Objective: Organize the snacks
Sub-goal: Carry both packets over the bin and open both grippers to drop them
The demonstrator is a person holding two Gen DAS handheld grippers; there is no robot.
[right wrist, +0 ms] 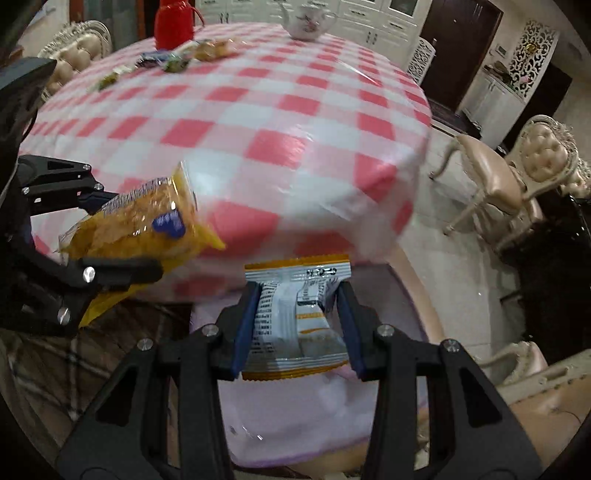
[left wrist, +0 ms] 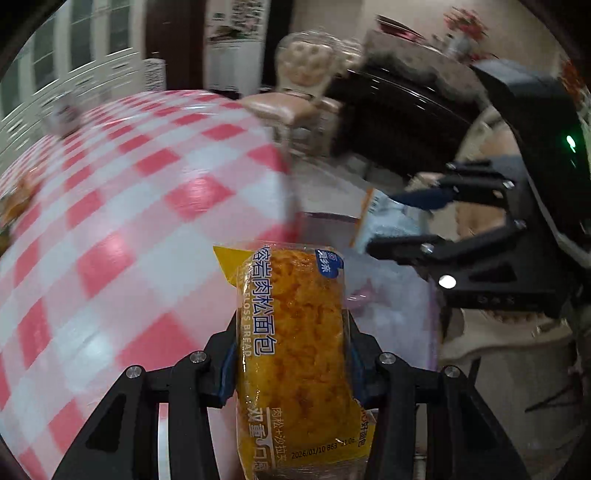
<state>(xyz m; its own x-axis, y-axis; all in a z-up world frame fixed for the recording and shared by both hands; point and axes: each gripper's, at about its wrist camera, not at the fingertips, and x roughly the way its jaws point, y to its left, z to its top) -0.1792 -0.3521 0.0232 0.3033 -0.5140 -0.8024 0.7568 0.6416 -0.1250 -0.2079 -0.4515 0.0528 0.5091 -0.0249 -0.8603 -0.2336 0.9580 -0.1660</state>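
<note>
My left gripper (left wrist: 291, 332) is shut on a yellow pork floss bread packet (left wrist: 295, 339), held past the edge of the red and white checked table (left wrist: 129, 206). It also shows in the right wrist view (right wrist: 122, 240), with the bread packet (right wrist: 140, 225) at the left. My right gripper (right wrist: 297, 299) is shut on a white and orange snack packet (right wrist: 295, 317). In the left wrist view the right gripper (left wrist: 399, 221) holds that packet (left wrist: 384, 218) at the right. Both hover over a clear bin with a pale purple rim (right wrist: 295, 417).
Several loose snacks (right wrist: 177, 59) lie at the far side of the table, near a red flask (right wrist: 173, 22) and a white teapot (right wrist: 308, 20). Cream chairs (right wrist: 495, 177) stand to the right of the table. A dark cabinet (left wrist: 399, 122) is behind.
</note>
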